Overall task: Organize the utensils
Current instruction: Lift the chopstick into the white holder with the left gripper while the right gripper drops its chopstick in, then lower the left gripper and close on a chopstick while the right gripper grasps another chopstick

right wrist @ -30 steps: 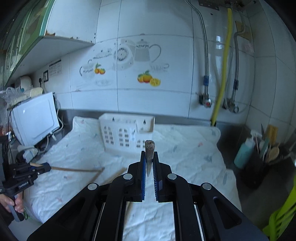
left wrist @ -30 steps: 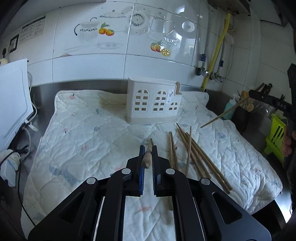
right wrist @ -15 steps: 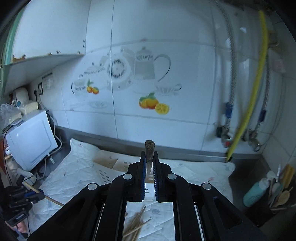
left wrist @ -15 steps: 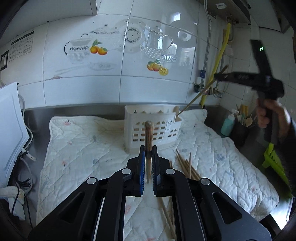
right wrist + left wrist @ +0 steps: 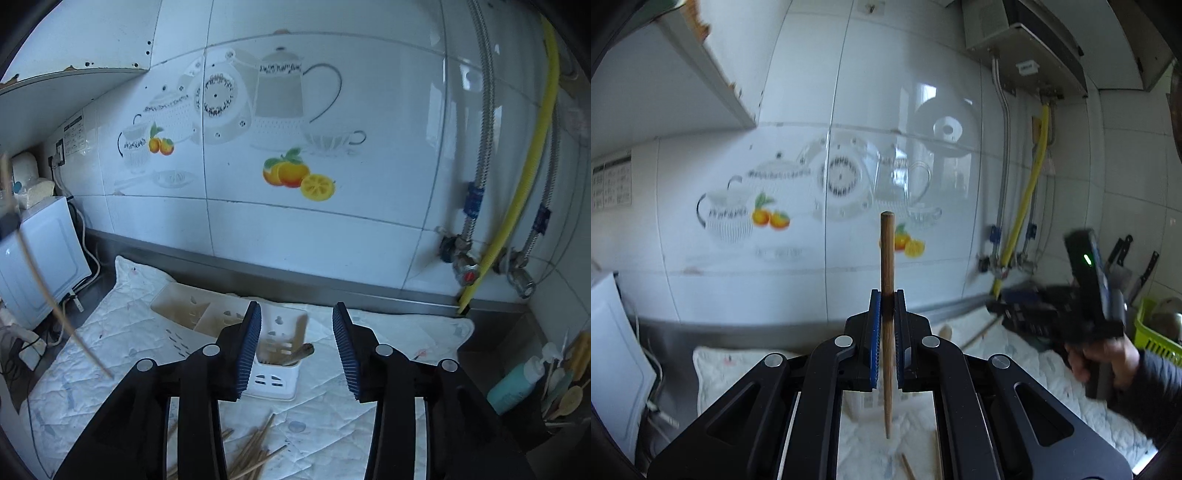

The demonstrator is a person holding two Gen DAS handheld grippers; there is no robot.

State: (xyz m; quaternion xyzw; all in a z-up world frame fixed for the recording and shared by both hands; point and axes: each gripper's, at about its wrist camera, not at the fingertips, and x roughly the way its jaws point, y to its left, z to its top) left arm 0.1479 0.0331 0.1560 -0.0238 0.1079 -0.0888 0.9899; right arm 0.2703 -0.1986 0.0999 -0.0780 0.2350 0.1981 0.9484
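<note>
My left gripper [image 5: 886, 306] is shut on a wooden chopstick [image 5: 887, 266] held upright, thick end up, above the quilted white mat [image 5: 1015, 354]. My right gripper [image 5: 296, 325] is open and empty, just above the white plastic utensil holder [image 5: 271, 380]. A chopstick [image 5: 301, 352] rests in the holder's near compartment. Several loose chopsticks [image 5: 255, 454] lie on the mat [image 5: 129, 332] in front of the holder. The left-held chopstick shows blurred at the left edge of the right wrist view [image 5: 40, 280]. The right gripper shows blurred in the left wrist view [image 5: 1060, 317].
A white appliance [image 5: 40, 254] stands at the mat's left. Metal pipes and a yellow hose [image 5: 517, 192] run down the tiled wall. A teal bottle [image 5: 517, 384] and a dark cup of spoons [image 5: 561, 398] stand at the right. A green basket [image 5: 1152, 328] sits far right.
My right gripper opened and its chopstick now rests in the holder. My left gripper tilted up, raising its chopstick to upright and closer to the wall.
</note>
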